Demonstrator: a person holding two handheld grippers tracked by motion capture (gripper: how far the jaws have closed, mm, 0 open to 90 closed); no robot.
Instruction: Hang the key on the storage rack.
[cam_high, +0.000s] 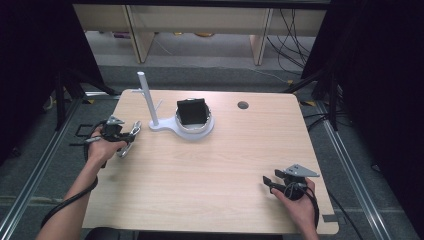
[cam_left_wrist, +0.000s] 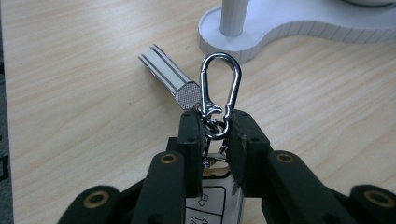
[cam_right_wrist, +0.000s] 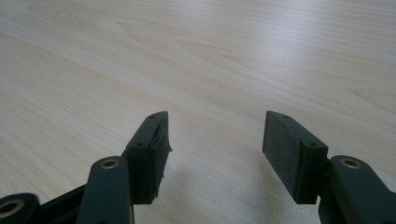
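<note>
Nearest, the left gripper (cam_left_wrist: 212, 128) is clenched on the key ring of a carabiner (cam_left_wrist: 219, 86), whose silver loop juts forward past the jaws; a car key fob (cam_left_wrist: 210, 205) lies beneath them. Just ahead, a ribbed metal tag (cam_left_wrist: 170, 74) rests on the table (cam_left_wrist: 84, 116), and beyond it the white stand (cam_left_wrist: 252, 28) is seen. Hanging the carabiner appears to be the step in hand; a lift toward the stand's peg (cam_high: 159, 105) is called for. The right gripper (cam_right_wrist: 215, 140) is held released, idle.

No words, brands or numbers can be read; the white key fob (cam_left_wrist: 212, 205) between the left gripper's (cam_left_wrist: 212, 128) jaws bears small button pictograms, too cropped to identify
</note>
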